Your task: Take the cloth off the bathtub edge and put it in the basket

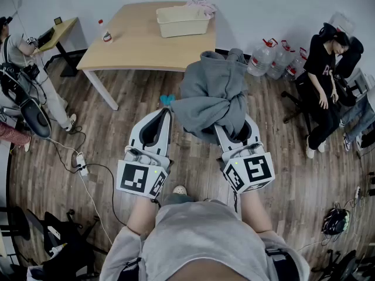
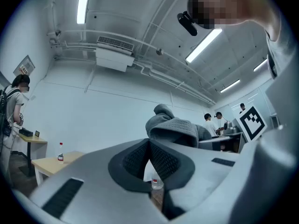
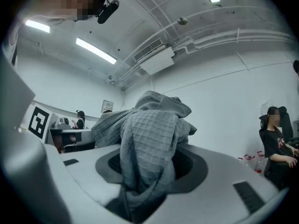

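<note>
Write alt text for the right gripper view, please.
A grey waffle-weave cloth is bunched in the right claw, clamped between its jaws and heaped above them. Behind are a white wall, ceiling strip lights and a person at the far right.

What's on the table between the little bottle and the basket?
Nothing. In the head view, the tabletop between the bottle and the basket is bare wood.

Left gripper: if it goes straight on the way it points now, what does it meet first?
Nothing close: the left gripper points past the grey cloth, which is at its right. Between its jaws only a bottle by the wall shows, probably far off.
</note>
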Available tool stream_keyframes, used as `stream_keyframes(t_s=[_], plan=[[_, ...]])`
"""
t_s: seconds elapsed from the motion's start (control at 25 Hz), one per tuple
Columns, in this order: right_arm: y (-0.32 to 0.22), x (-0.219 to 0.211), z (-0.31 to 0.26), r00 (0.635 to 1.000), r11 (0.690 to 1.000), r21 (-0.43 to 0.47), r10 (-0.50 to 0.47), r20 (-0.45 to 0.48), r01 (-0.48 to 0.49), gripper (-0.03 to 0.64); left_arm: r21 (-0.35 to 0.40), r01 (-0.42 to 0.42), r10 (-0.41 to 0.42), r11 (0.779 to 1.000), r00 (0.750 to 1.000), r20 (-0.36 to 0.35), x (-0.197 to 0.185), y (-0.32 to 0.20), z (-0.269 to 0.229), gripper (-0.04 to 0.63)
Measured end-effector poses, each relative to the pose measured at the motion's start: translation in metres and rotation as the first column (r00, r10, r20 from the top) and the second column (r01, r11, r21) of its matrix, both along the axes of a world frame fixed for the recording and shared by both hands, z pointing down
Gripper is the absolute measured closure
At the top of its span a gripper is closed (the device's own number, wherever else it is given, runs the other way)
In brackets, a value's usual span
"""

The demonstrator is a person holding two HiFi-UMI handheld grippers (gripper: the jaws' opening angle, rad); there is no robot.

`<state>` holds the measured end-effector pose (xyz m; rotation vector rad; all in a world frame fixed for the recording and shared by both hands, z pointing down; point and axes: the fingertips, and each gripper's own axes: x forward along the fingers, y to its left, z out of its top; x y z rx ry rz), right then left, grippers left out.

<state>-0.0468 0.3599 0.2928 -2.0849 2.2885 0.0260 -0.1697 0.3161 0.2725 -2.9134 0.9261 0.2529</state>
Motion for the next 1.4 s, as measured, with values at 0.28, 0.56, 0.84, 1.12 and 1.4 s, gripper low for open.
stream_keyframes(t_s=[0.28, 0.56, 0.84, 1.12, 1.4], plan=[[0.020, 0.013, 0.003, 1.000, 1.000, -0.001, -0.010, 0.002, 0.010, 0.419, -0.011, 0.011, -0.011, 1.000, 1.000, 0.015, 0.015, 0.023, 0.006, 0.598], [0.025, 0.012, 0.004, 1.000, 1.000, 0.001, -0.012, -0.003, 0.012, 0.419, -0.008, 0.014, -0.014, 1.000, 1.000, 0.013, 0.013, 0.028, 0.006, 0.598], [0.013, -0.001, 0.000, 1.000, 1.000, 0.011, -0.007, -0.016, 0.007, 0.419, 0.005, -0.002, 0.002, 1.000, 1.000, -0.001, 0.003, 0.014, 0.000, 0.598], [-0.013, -0.014, 0.000, 1.000, 0.999, 0.033, 0.025, 0.013, -0.026, 0.417, 0.027, -0.025, 0.025, 0.999, 1.000, -0.007, -0.015, -0.020, -0.003, 0.598], [-0.033, -0.017, 0.001, 0.998, 0.997, 0.046, 0.064, 0.027, -0.065, 0.417, 0.028, -0.044, 0.045, 0.999, 0.999, -0.018, -0.019, -0.051, 0.000, 0.598]])
